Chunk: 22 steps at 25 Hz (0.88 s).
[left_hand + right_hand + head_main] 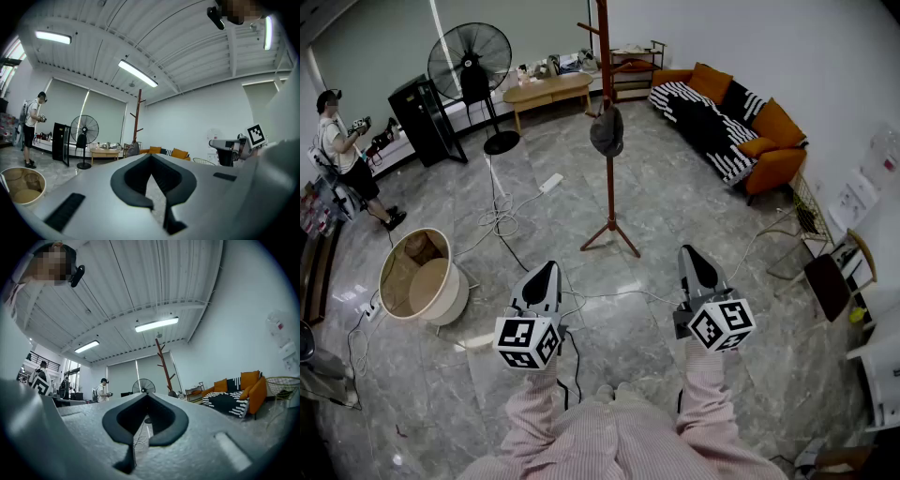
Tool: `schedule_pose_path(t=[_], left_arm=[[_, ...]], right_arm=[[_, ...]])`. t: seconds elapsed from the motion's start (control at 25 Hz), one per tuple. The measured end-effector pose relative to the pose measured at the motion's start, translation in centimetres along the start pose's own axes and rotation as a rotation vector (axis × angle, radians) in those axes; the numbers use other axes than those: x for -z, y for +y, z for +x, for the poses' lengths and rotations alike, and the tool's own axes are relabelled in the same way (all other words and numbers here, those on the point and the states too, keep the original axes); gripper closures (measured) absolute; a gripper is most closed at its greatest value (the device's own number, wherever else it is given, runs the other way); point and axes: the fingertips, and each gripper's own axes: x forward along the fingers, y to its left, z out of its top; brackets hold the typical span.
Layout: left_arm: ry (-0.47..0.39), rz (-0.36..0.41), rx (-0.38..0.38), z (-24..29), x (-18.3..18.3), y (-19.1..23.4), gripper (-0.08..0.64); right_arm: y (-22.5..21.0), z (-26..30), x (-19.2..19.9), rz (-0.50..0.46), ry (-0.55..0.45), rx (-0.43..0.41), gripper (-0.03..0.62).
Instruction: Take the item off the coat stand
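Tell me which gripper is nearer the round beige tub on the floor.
Left. The left gripper is just to the right of the round beige tub; the right gripper is farther right still.
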Motion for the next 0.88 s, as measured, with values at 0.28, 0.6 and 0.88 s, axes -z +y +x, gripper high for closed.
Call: schedule_pose_path(t=[0.28,0.6,0.88], left_arm=[[0.004,-0.011,0.001,0.6,0.0,-0.9,0.558],[0.01,-0.03,-0.003,2.4,0.7,-2.0,0.558],[0.016,-0.035,0.001,4.2,1.6,-3.3,0.558]], right_arm=[[-1.5,0.0,0.0,0.05,0.003,0.023,0.589],[-3.0,0.8,1.3,0.056,0.054,-0.02,0.574],[-4.7,2.4,2.1,0.048,0.081,-0.045,0.541]])
